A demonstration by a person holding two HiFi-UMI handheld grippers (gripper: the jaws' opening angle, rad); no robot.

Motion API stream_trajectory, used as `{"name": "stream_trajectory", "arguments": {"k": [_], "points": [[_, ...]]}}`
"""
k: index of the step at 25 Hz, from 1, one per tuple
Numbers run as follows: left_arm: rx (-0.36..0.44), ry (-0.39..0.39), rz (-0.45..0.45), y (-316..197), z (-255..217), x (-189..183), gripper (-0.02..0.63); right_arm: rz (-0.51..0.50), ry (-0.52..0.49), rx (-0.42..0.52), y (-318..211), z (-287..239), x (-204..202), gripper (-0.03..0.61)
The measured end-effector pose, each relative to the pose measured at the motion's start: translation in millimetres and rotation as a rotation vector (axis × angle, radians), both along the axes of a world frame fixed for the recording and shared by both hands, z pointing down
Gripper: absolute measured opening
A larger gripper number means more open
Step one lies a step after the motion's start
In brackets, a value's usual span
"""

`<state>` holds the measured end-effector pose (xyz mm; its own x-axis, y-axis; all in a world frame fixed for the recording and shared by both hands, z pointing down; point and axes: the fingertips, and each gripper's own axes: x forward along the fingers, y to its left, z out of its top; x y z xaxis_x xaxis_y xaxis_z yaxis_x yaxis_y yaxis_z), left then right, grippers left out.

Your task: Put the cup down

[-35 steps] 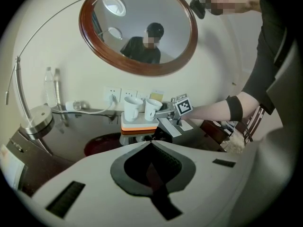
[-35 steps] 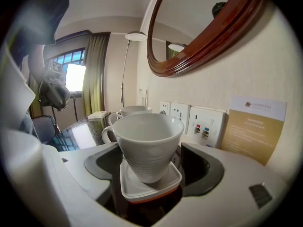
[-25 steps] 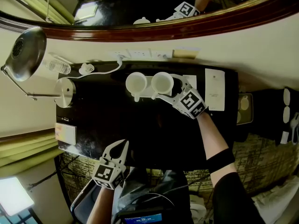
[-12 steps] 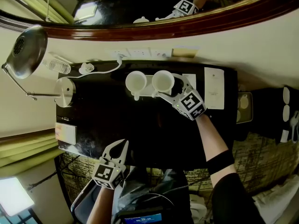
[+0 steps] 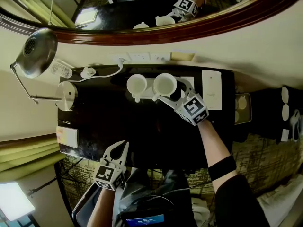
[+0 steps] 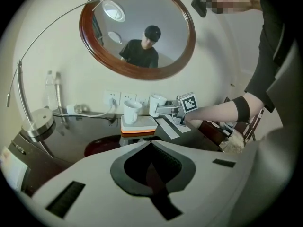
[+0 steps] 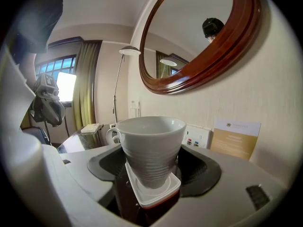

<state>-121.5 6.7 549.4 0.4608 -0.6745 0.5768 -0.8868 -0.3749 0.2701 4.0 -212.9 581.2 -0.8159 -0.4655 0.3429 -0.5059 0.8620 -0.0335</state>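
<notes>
A white ribbed cup (image 7: 151, 148) sits between the pads of my right gripper (image 5: 166, 90), which is shut on it. In the left gripper view this cup (image 6: 156, 105) hangs a little above the right end of a white and orange tray (image 6: 138, 126). A second white cup (image 5: 137, 84) stands on that tray (image 5: 150, 82), just left of the held one. The tray's corner (image 7: 154, 193) shows under the held cup. My left gripper (image 5: 120, 148) is shut and empty near the dark table's front edge, well away from both cups.
A lamp with a round base (image 5: 66, 94) and a curved arm stands at the table's left end, beside a water bottle (image 5: 59, 70) and a white cable (image 5: 87, 71). Paper cards (image 5: 210, 90) lie right of the cups. Wall sockets (image 5: 139, 57) and a round mirror (image 5: 199, 20) are behind.
My right gripper has risen slightly with the cup in it, off the tray. The left gripper has stayed where it was.
</notes>
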Motion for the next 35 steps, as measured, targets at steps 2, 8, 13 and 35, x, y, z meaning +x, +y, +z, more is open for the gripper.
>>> {"name": "stream_trajectory", "arguments": {"k": [2,8,13,35], "points": [[0.011,0.003,0.010,-1.8,-5.6,0.2,0.000,0.016,0.000,0.006,7.8,-14.3,4.7,0.362],[0.048,0.001,0.043,-9.0,-22.7,1.8,0.000,0.092,0.021,0.015,46.9,-46.1,19.8,0.364],[0.092,-0.011,0.078,-12.1,-39.7,0.8,0.000,0.232,0.017,-0.003,85.9,-52.7,38.1,0.364],[0.087,-0.014,0.455,8.1,-22.2,80.4,0.000,0.903,0.063,-0.070,157.6,54.4,228.8,0.365]]}}
